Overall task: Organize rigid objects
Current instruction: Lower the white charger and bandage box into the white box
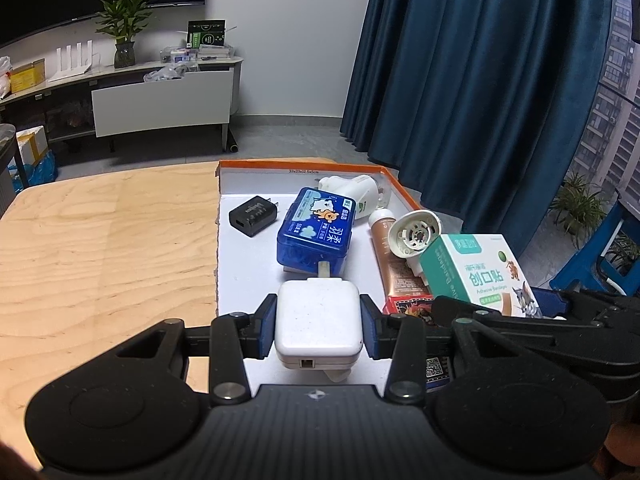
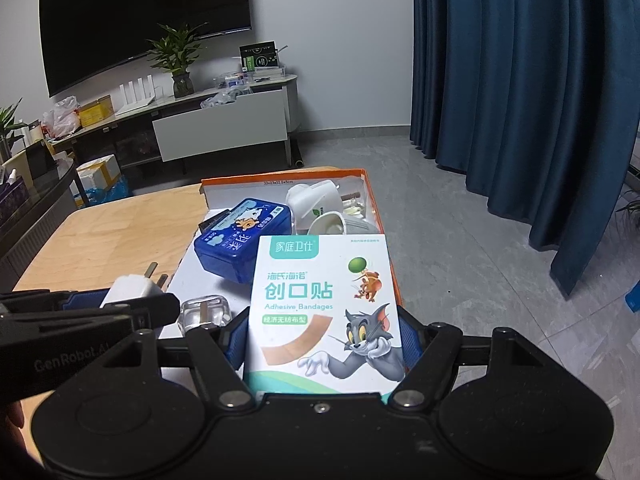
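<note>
The left hand-held gripper (image 1: 319,326) is clenched on a white power adapter (image 1: 318,322), its blue pads pressed against the adapter's two sides, and holds it over the near part of a shallow orange-rimmed box lid (image 1: 300,163) that sits on the light wooden surface (image 1: 108,240). The adapter's prongs point away from the camera toward a blue plastic case (image 1: 314,232) lying in the lid. To the left of that case lies a black charger (image 1: 253,216), and behind it a white plug-in device (image 1: 354,194). On the right side of the lid lie a copper-coloured tube (image 1: 394,264) and a round white plug-in unit (image 1: 416,234) resting on it. The right hand-held gripper (image 2: 322,340) grasps a white and teal box of adhesive bandages (image 2: 320,304) by its side edges, face up, above the near right part of the lid. In the right wrist view a small clear plug cover (image 2: 205,314) lies on the lid floor just left of the bandage box, beside the left gripper's fingers.
</note>
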Demonstrator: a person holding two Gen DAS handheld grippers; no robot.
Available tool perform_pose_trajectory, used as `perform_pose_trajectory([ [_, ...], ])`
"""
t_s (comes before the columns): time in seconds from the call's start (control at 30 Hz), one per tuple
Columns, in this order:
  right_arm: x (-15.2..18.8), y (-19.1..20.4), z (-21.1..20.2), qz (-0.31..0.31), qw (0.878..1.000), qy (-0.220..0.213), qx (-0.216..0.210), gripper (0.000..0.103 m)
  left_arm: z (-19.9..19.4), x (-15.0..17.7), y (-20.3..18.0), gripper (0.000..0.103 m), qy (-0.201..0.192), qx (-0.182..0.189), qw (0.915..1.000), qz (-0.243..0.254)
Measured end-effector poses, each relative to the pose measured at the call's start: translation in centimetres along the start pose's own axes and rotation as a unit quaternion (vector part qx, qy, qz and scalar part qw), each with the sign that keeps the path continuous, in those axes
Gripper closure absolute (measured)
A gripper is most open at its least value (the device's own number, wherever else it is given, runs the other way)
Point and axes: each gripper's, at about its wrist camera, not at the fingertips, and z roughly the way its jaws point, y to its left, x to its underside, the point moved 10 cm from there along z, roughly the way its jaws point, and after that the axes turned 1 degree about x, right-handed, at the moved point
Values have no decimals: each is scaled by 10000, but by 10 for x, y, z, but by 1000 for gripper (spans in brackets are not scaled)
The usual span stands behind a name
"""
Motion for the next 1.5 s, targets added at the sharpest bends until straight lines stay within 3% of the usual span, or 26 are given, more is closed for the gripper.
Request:
perform_pose_trajectory([
  [1.5,4,3,-2,22,10000,-66,-10,19,-2,-2,4,61,-37,-6,10000,-81],
])
